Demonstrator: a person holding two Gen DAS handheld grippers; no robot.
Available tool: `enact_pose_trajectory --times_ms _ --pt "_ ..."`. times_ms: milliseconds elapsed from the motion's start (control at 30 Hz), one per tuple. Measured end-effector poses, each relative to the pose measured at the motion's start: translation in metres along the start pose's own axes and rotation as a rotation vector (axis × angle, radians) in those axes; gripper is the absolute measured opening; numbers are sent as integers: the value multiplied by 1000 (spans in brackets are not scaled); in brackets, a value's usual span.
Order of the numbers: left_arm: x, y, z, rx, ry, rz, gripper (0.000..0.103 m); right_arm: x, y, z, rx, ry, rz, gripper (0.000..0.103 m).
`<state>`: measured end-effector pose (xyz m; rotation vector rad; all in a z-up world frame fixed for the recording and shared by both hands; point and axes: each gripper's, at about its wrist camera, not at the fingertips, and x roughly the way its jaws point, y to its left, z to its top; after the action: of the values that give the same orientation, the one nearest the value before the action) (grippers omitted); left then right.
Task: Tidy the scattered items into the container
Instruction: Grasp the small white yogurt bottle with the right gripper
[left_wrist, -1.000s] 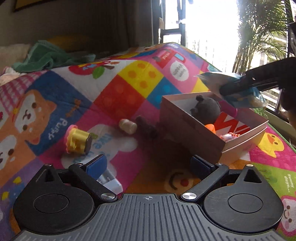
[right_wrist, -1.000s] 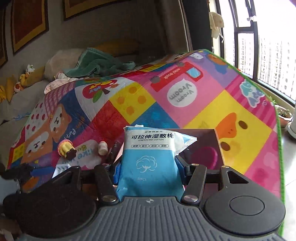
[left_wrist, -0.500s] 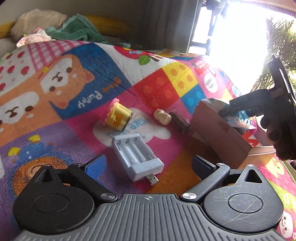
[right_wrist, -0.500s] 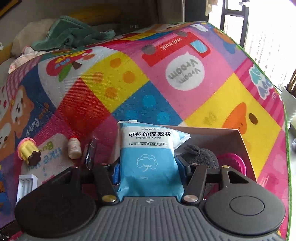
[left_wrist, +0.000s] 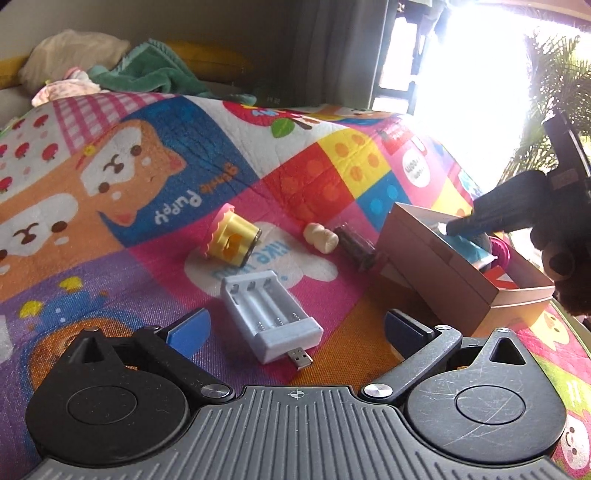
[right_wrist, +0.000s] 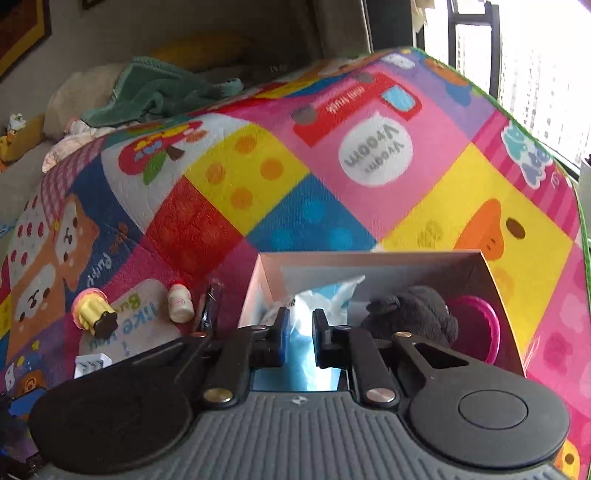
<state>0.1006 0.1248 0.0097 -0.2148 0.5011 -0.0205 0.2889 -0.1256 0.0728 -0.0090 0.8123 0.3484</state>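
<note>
Open mat at 9 to 11 o'clock of the left gripper, fingers spread wide around nothing. Just ahead, white battery charger, long axis from 11 to 5 o'clock, USB plug nearest. Beyond, yellow toy cup and small bottle. At 2 o'clock, cardboard box, near wall hemming that side. Inside the box, right gripper, jaws just drawn narrow, pinching the blue wipes pack, long axis 6 to 12 o'clock, crumpled white end at 12. Black plush at 3 o'clock, touching.
</note>
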Motion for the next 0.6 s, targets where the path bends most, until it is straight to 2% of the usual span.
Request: enact_pose_trajectory --times_ms 67,167,267,300,400,467,533,600 --pt "0 1 0 -4 -2 4 103 9 -9 -3 10 16 -64 11" --pt "2 0 -1 -4 3 11 103 -2 -2 0 -39 -27 -70 11" --pt "2 -3 -1 13 2 17 103 -18 30 11 -117 -98 18 12" --pt "3 -4 -2 20 3 17 103 -16 42 16 -130 -86 59 16" --pt "3 -6 -3 36 3 22 103 13 83 29 -170 29 126 37" --pt "4 -7 -3 41 5 25 103 42 112 31 -227 92 83 37" --pt "4 -8 -3 46 6 30 103 65 132 30 -250 115 29 37" --pt "5 -8 -4 49 8 31 103 80 144 28 -250 131 32 37"
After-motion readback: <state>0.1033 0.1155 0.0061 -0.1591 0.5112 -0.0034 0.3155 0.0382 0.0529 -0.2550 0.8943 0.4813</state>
